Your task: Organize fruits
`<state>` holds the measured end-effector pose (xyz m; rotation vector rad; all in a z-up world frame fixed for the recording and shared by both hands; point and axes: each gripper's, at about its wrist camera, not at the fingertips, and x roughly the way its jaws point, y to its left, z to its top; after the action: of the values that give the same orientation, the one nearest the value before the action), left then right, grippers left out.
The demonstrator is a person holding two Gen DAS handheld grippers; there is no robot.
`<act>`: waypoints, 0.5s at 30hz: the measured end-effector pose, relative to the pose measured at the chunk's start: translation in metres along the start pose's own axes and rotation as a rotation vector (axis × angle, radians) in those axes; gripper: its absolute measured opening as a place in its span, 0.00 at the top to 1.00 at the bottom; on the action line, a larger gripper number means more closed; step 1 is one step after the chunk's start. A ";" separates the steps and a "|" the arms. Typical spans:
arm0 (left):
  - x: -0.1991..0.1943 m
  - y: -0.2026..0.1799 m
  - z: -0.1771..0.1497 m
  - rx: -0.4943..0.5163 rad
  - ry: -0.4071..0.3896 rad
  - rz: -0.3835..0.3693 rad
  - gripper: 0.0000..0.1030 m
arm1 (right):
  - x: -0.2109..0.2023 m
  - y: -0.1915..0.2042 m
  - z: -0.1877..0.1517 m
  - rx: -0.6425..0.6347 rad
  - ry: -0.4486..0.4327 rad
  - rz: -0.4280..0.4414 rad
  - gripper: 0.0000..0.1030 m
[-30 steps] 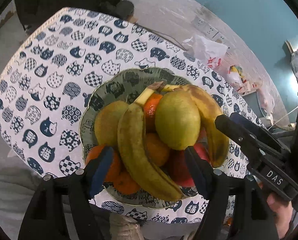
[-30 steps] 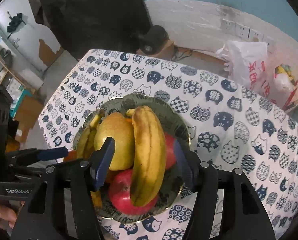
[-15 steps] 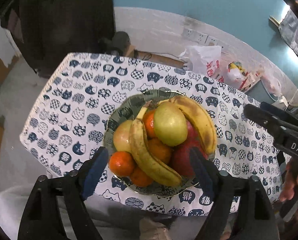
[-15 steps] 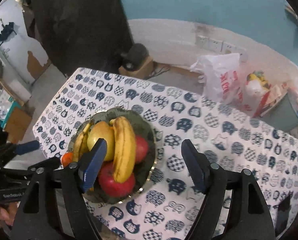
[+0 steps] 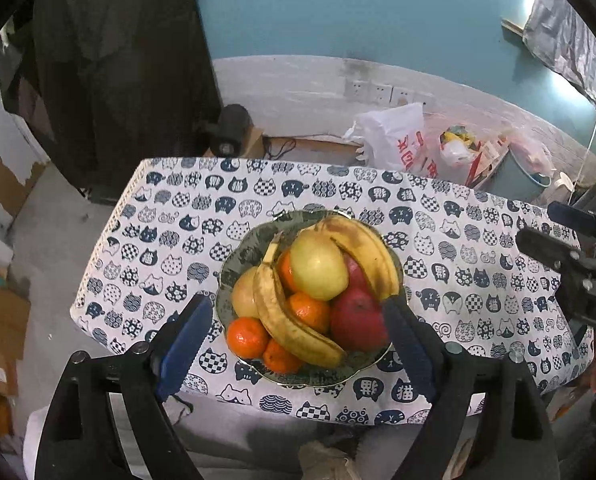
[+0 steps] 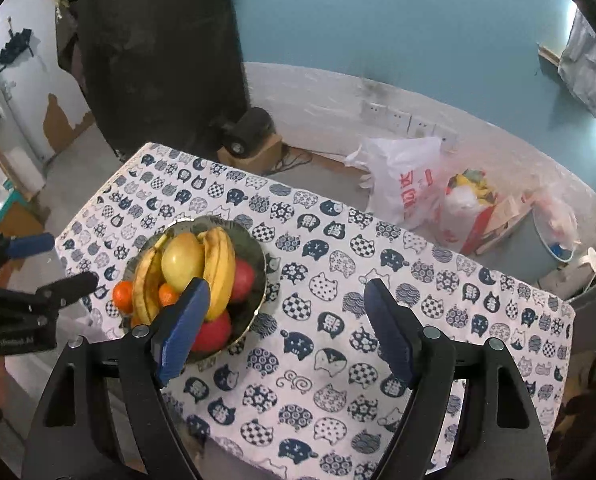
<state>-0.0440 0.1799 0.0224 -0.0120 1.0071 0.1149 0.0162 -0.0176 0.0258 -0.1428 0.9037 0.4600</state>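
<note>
Fruit filled a green bowl (image 5: 238,258) near the left end of the table (image 5: 477,280), under its cat-print cloth: two bananas (image 5: 286,320), a yellow-green pear (image 5: 317,266), a red apple (image 5: 355,320) and several oranges (image 5: 246,336). The left gripper (image 5: 298,336) hung above the bowl, its jaws opening wider, the fruit framed between the blue pads (image 5: 182,340) but untouched. The right gripper (image 6: 286,332) stood open over bare cloth beside the bowl, gripping nothing. White plastic bags (image 6: 401,176) lay on the floor behind the table.
</note>
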 end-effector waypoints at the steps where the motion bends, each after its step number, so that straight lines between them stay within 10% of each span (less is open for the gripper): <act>1: -0.004 -0.002 0.001 0.006 -0.010 0.005 0.13 | -0.003 0.000 -0.002 -0.003 -0.003 0.001 0.24; 15: -0.022 -0.026 0.004 0.076 -0.055 0.024 0.09 | -0.025 -0.011 -0.010 0.001 -0.027 -0.011 0.24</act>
<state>-0.0494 0.1524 0.0426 0.0723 0.9559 0.0988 0.0008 -0.0383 0.0381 -0.1401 0.8764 0.4502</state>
